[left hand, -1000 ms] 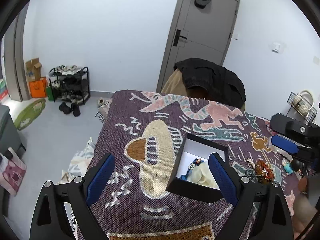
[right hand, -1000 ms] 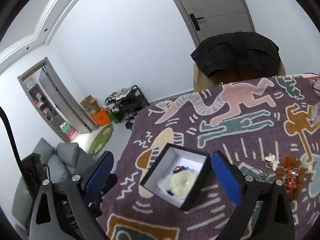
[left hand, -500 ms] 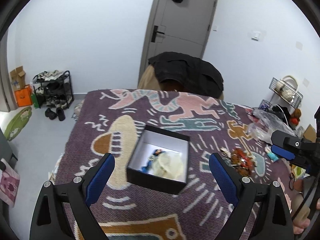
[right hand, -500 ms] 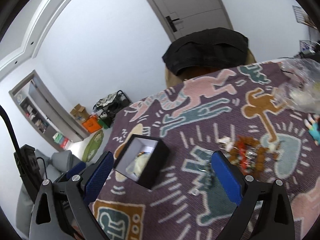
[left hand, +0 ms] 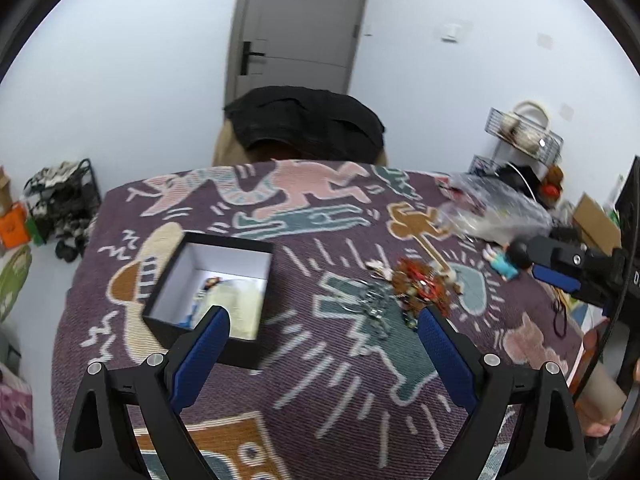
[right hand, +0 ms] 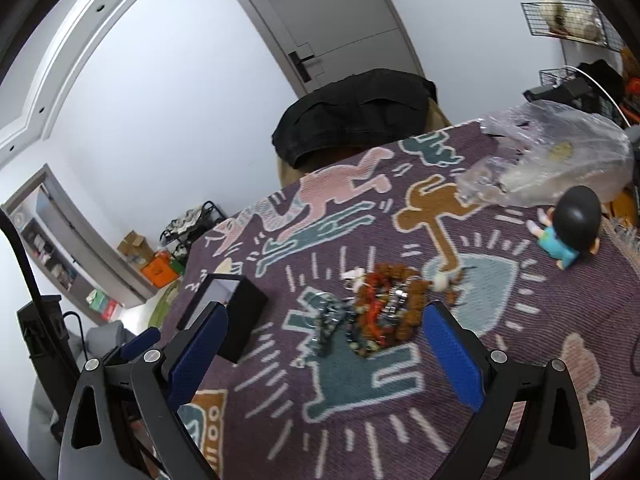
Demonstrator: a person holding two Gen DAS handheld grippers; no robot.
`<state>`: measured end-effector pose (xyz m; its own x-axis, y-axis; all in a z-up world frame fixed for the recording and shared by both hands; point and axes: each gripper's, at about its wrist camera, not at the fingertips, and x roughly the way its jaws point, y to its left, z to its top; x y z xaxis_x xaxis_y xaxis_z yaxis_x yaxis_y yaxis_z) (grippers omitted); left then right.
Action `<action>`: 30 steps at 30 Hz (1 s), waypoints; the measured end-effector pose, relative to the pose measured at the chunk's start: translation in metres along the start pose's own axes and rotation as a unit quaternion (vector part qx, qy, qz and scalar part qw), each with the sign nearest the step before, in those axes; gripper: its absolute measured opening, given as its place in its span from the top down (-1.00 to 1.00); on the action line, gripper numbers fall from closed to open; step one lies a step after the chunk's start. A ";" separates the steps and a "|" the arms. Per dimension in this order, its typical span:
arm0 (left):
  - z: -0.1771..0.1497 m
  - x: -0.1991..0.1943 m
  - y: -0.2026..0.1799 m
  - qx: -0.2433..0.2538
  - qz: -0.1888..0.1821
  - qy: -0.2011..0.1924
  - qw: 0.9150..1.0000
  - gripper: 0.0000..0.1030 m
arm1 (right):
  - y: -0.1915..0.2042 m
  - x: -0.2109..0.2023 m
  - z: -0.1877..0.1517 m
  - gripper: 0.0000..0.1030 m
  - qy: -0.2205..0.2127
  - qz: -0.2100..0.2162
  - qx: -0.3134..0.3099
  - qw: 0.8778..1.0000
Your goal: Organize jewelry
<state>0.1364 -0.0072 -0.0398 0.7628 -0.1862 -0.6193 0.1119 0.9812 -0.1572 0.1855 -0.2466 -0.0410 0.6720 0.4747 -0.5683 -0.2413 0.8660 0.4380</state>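
One black gift box [left hand: 216,292] with a white lining sits open on the purple patterned tablecloth [left hand: 320,360], holding a pale, cream-coloured item and a few small beads. One tangled pile of jewelry [right hand: 380,308], with red and brown beaded strands beside darker greenish chains, lies on the cloth to the right of the box, apart from it. The left gripper [left hand: 322,322] hovers above the cloth with its two blue fingers spread wide and empty. The right gripper [right hand: 326,320] hangs over the pile, also spread wide, holding nothing. One small figurine [right hand: 568,228] and one crumpled clear plastic bag [right hand: 560,160] lie farther right.
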 end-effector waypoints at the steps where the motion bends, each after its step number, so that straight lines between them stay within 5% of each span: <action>1: -0.001 0.003 -0.004 0.005 -0.003 0.002 1.000 -0.81 | -0.004 -0.001 0.000 -0.91 -0.001 -0.003 0.001 1.000; 9: -0.008 0.033 -0.024 0.008 -0.030 0.043 0.999 -0.37 | -0.033 -0.007 -0.007 -0.90 -0.008 -0.025 0.005 1.000; 16: -0.019 0.064 -0.029 0.003 -0.029 0.084 0.996 -0.01 | -0.054 -0.001 -0.012 -0.66 0.007 -0.025 0.021 0.999; 30: -0.039 0.110 -0.026 0.023 0.000 0.122 0.992 0.20 | -0.072 0.021 -0.022 -0.57 0.033 -0.028 0.044 0.998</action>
<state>0.1923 -0.0552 -0.1336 0.5859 -0.1871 -0.7885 0.1451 0.9815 -0.1251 0.2019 -0.2952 -0.0994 0.6343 0.4387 -0.6366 -0.1406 0.8751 0.4630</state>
